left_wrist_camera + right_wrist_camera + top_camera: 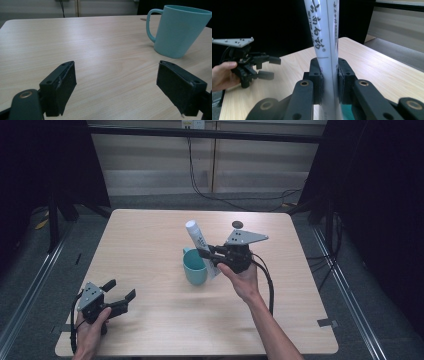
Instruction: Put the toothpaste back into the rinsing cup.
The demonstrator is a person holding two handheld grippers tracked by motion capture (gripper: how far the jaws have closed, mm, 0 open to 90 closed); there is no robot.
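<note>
The right gripper (212, 256) squeezes a soft, light white tube (199, 242) at its middle, just beside the cup (195, 268). The left gripper (120, 295), well apart from the cup, has open, empty jaws.

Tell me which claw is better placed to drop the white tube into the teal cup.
Right. The right claw is shut on the white tube beside the teal cup; the left claw sits open near the table's front edge.
</note>
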